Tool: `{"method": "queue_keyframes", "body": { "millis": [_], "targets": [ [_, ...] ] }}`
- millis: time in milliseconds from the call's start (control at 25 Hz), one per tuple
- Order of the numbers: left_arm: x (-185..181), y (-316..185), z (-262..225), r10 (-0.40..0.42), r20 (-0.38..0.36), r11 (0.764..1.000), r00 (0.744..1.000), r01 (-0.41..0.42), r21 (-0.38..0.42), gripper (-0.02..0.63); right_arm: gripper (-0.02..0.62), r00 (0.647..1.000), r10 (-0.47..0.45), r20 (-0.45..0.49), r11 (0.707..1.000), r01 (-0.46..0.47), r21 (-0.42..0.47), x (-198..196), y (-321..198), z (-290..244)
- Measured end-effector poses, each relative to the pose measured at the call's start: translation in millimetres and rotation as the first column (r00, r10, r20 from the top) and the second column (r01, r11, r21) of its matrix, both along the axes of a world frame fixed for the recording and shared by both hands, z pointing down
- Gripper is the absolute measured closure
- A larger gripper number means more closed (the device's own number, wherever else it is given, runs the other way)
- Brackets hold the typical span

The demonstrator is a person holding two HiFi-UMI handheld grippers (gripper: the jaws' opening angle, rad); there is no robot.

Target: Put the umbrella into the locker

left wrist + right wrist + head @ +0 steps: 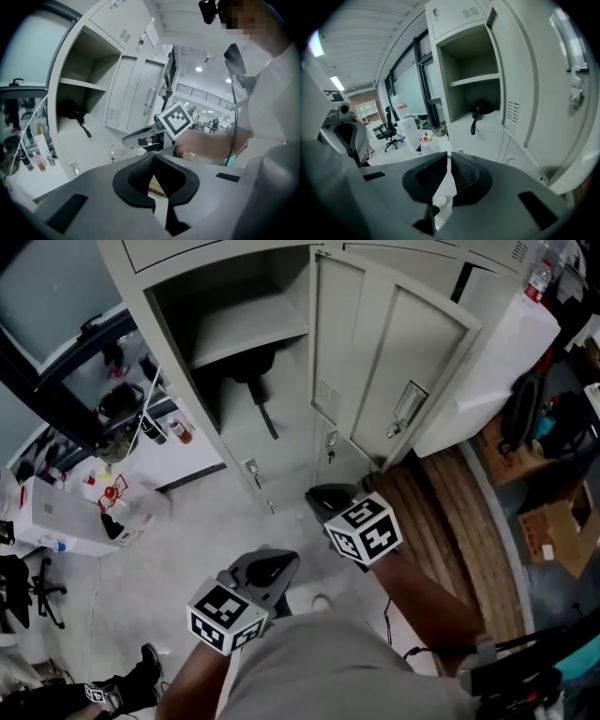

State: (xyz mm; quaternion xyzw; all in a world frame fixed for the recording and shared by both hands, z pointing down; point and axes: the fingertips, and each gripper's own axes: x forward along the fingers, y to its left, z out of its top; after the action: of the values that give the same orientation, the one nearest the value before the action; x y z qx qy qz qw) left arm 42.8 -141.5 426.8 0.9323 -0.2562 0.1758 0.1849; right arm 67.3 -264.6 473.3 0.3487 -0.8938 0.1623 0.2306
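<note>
The black folded umbrella [249, 367] lies inside the open locker compartment [246, 326], under its shelf, with its strap hanging over the front edge. It also shows in the left gripper view as the umbrella [73, 111] and in the right gripper view as the umbrella [479, 108]. Both grippers are well back from the locker, over the floor. My left gripper [273, 569] is shut with nothing in it, pads [136, 176] meeting at the tips. My right gripper [330, 497] is shut and empty too, fingers [466, 176] nearly touching.
The locker door [412, 357] stands open to the right of the compartment. A wooden pallet [461, 512] lies on the floor at the right, cardboard boxes [562, 531] beyond it. A white table with bottles [103, 502] and an office chair [28, 592] are at the left.
</note>
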Motion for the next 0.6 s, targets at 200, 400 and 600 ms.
{"method": "queue_keyframes", "body": {
  "millis": [200,400,600],
  "targets": [
    [8.2,37.6,2.7,-0.039,0.004,0.999,0.999,0.039,-0.012,0.597,0.566,0.999,-0.024,0.028,1.000,0.024,-0.011,18.2,47.5,3.7],
    [7.6,63.3,5.3,-0.042,-0.009,0.999,0.999,0.042,-0.034,0.597,0.568,0.999,-0.025,0.021,1.000,0.025,0.001,27.8,85.2,0.8],
    [-5.1,81.3,1.6,-0.017,-0.008,1.000,1.000,0.016,-0.023,0.597,0.569,0.999,-0.015,0.042,1.000,0.014,0.009,20.4,112.6,-7.7]
  ]
}}
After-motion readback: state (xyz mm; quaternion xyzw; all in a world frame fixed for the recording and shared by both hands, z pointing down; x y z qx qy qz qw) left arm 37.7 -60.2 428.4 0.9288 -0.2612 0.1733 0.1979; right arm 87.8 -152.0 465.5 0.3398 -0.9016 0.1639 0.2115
